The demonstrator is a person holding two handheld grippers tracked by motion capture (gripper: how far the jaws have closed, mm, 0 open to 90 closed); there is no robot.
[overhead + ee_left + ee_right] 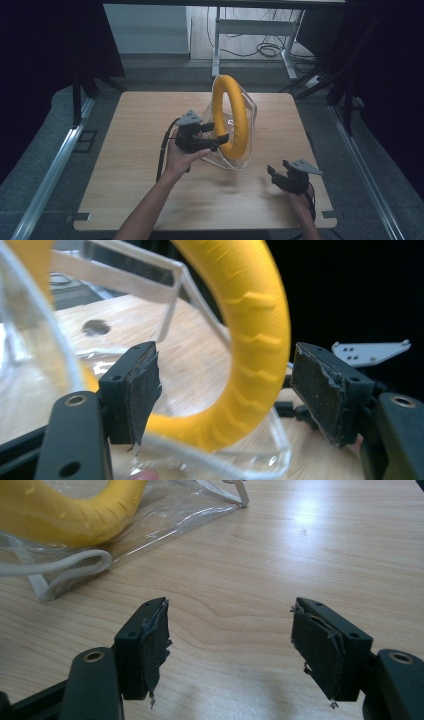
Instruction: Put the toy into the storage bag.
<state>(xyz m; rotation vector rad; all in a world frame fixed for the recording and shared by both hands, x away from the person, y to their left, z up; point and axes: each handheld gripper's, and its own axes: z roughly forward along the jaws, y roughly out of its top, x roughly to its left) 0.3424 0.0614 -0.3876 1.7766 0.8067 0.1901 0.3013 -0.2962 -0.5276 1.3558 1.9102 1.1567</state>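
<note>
High view puts the right gripper nearest, at the table's near right edge, well apart from the yellow ring; its jaws are spread with nothing but bare wood between them. Farther in, the left gripper is at the ring's left side, jaws wide, released; the lower arc of the ring and the clear bag lie between its pads without being pressed. The ring stands upright in the bag at mid-table.
</note>
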